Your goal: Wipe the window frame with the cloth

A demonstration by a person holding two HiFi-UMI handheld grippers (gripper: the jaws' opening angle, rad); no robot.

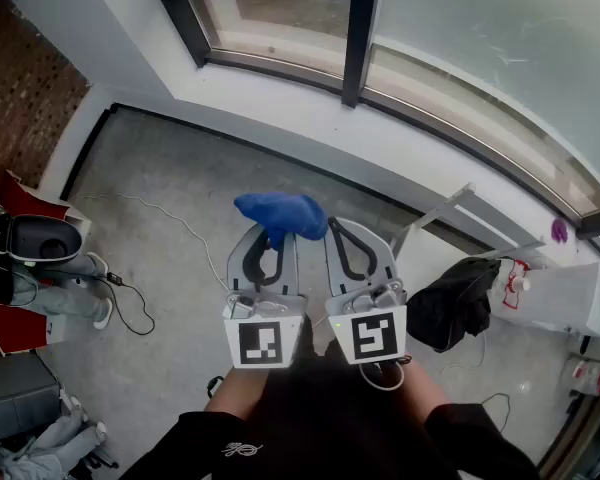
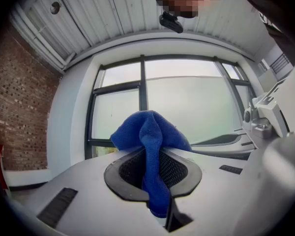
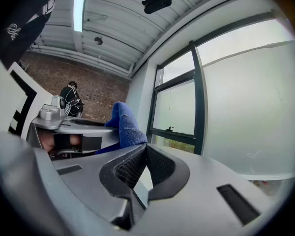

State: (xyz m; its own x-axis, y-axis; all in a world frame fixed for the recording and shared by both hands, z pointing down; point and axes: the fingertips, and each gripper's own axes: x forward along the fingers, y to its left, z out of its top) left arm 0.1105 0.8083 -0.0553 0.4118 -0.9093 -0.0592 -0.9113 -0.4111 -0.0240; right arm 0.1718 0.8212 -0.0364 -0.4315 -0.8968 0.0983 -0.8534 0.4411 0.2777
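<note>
A blue cloth [image 1: 280,213] is bunched over the tips of my left gripper [image 1: 270,243], which is shut on it. In the left gripper view the blue cloth [image 2: 155,146] hangs down through the pads, with the dark window frame [image 2: 142,82] some way ahead. My right gripper [image 1: 338,230] is held right beside the left one, shut with nothing in it. The right gripper view shows its tips [image 3: 145,149] meeting, the cloth [image 3: 124,124] to the left and the window frame [image 3: 197,92] beyond. Both grippers are close to my body, well short of the black window frame [image 1: 360,38].
A white sill [image 1: 310,118] runs under the window. On the concrete floor lie a cable [image 1: 170,218], a black bag [image 1: 460,303] and a white box [image 1: 550,293] at the right. Grey and red equipment [image 1: 40,243] stands at the left by a brick wall [image 1: 20,78].
</note>
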